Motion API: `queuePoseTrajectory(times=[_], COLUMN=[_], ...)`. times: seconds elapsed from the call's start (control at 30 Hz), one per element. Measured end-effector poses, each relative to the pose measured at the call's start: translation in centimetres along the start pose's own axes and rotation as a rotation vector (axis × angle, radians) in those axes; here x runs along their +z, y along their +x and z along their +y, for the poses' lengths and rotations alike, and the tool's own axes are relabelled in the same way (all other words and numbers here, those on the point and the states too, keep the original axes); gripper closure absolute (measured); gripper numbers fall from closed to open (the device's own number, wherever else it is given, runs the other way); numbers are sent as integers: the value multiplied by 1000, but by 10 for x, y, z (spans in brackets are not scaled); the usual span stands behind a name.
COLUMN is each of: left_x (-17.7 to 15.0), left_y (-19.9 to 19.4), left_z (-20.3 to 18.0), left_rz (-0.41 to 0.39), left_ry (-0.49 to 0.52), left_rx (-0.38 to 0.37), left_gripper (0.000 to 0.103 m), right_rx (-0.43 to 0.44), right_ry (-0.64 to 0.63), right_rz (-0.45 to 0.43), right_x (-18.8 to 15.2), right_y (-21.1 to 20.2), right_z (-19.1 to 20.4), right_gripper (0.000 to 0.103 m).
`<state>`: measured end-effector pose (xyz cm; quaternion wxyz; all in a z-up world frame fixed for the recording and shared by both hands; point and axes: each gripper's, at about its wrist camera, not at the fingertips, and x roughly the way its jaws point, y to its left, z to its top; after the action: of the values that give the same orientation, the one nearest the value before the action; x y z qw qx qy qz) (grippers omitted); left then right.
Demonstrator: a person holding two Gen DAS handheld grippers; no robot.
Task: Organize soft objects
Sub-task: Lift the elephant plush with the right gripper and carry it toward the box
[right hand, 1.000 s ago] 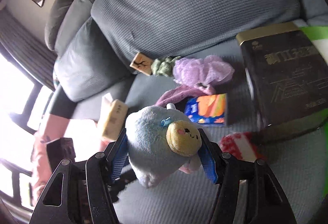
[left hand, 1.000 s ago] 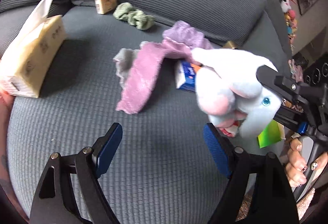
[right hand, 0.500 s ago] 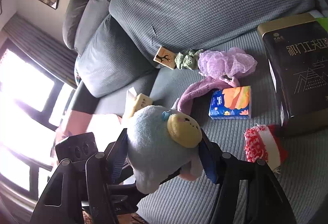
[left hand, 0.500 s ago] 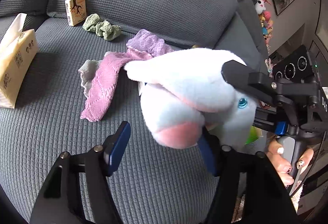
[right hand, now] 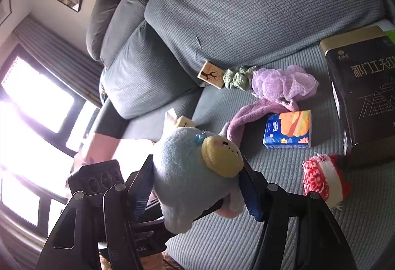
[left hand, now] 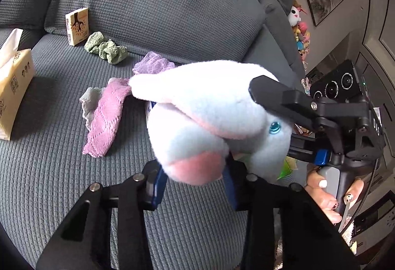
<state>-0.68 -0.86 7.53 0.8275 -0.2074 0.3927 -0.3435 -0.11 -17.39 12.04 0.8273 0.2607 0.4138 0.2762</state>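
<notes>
Both hand-held grippers are meeting on the same plush toy [left hand: 212, 119] right now, up in the air over the grey sofa [left hand: 49, 171]. The right hand-held gripper [right hand: 197, 186] is clamping the toy's pale blue body between its blue pads. The left hand-held gripper [left hand: 195, 183] has just been closing, and its pads are pressing in on the pink-tipped end of the toy (looks like a foot or an ear, hard to say). Lying on the seat behind are a pink knitted cloth [left hand: 106, 122], a purple mesh puff [right hand: 284, 85], a green scrunchie [left hand: 106, 49], a blue tissue pack [right hand: 288, 129], a red-and-white sock [right hand: 323, 178] and a dark tin [right hand: 365, 97].
</notes>
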Motion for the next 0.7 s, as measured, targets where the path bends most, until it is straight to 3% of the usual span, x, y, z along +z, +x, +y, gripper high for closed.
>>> queuePoseTrajectory(times=[0.7], left_x=[12], left_y=[-15], left_z=[-26], left_rz=[-88], left_ry=[111], left_rx=[-14], left_gripper=[66], right_rx=[4], right_ry=[-90], right_rz=[-105], right_x=[-1], right_y=[-33], right_z=[28], right_gripper=[37])
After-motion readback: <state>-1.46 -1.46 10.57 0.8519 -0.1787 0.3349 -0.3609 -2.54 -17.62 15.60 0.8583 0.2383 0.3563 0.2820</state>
